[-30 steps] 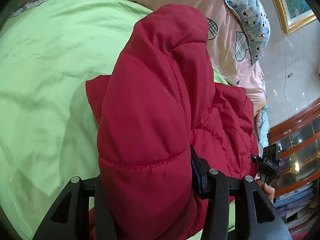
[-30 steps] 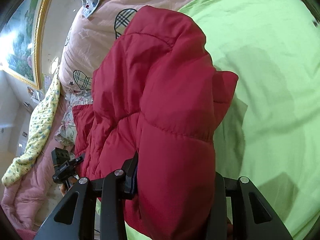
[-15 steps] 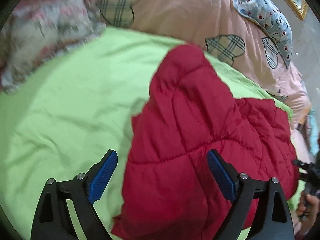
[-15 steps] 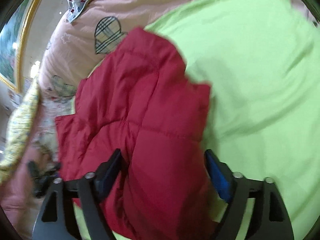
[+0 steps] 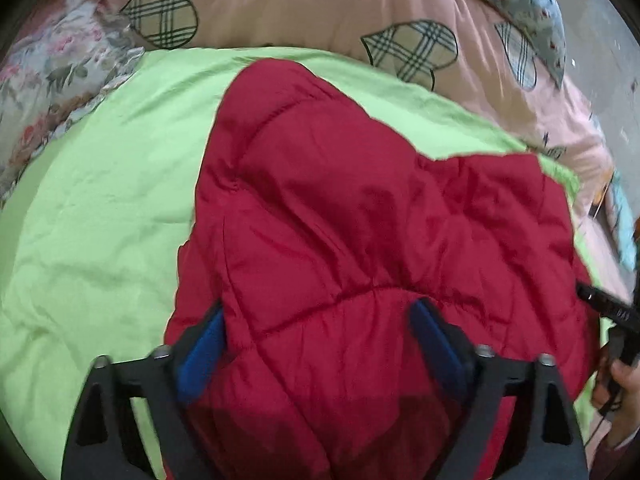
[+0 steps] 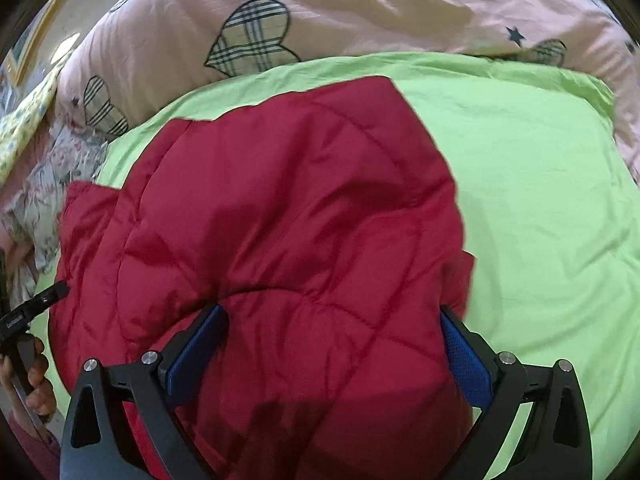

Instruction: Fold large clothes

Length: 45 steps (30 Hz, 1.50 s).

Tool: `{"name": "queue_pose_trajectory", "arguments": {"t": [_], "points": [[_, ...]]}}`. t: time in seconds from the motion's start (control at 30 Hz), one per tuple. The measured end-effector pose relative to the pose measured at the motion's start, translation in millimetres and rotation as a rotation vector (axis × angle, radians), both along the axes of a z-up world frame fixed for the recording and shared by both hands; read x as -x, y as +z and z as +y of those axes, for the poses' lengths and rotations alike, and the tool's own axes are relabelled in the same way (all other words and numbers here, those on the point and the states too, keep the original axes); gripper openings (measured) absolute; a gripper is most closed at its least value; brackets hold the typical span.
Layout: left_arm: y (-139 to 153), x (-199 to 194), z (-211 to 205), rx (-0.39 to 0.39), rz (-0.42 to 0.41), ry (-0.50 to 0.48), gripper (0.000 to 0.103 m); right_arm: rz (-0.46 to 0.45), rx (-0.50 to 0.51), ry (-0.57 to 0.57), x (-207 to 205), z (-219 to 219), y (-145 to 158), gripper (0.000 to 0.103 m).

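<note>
Lying folded on the green sheet (image 5: 100, 200) of the bed, red padded jacket (image 5: 340, 220) bulging between both pairs of released, spread fingers, left gripper (image 5: 320, 344) and right gripper (image 6: 332, 344) straddling its near edge. Probably best pressing the puffy layers flat and squaring edges before folding again.
</note>
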State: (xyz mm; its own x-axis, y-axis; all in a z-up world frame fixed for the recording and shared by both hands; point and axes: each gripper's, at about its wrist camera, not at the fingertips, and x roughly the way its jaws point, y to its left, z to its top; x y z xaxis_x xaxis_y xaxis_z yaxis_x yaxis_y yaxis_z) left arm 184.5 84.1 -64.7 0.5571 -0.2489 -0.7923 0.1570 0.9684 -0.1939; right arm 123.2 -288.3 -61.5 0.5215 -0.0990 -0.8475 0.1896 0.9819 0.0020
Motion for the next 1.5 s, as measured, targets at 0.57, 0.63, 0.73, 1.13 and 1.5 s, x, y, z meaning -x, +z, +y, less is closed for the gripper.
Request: {"name": "queue_pose_trajectory", "arguments": {"t": [0.57,0.63,0.73,1.13,1.5], "points": [[-22,-27,-14,-0.009,0.042,0.054,0.038,-0.184,-0.15,0.017,12,-1,-23,0.025],[-23,-26,-17,-0.026,0.036,0.067,0.039,-0.209,-0.183,0.031,17,-7,-24,0.025],[-24,-26,-26,-0.051,0.03,0.083,0.041,-0.235,-0.238,0.044,20,-17,-26,0.025],[-27,-14,-27,-0.036,-0.011,0.101,0.043,-0.265,-0.242,0.043,21,-18,-28,0.025],[-33,5,-12,0.05,-0.086,0.074,0.043,-0.218,-0.137,-0.007,16,-2,-26,0.027]]}}
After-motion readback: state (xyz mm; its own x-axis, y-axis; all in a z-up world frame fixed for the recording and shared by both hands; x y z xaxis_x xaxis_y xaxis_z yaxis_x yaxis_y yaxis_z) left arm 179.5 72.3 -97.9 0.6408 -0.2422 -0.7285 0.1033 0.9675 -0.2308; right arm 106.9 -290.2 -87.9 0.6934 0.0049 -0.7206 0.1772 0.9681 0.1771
